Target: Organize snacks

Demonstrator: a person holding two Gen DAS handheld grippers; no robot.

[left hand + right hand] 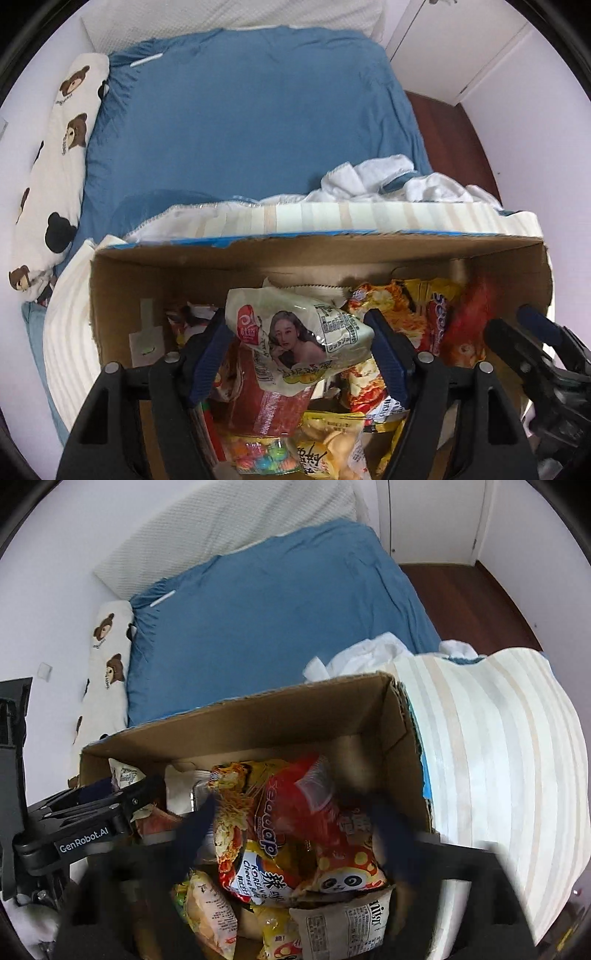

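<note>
An open cardboard box [221, 269] holds many snack packets. In the left wrist view my left gripper [299, 332] has its blue-padded fingers [210, 350] on both sides of a pale green packet with a woman's portrait [295, 332], gripping it above the pile. In the right wrist view my right gripper [295, 819] is open and blurred over the box [258, 716], its fingers [195, 830] spread around a red and yellow Korean cheese noodle packet [266, 830] and a panda packet [343, 871]. The right gripper also shows at the right edge of the left wrist view [532, 332].
The box sits on a cream striped cloth [498, 757] at the foot of a bed with a blue sheet [240, 129]. A bear-print pillow [62, 166] lies along the left wall. Crumpled white cloth [388, 181] lies behind the box. Dark wood floor [480, 602] shows at the right.
</note>
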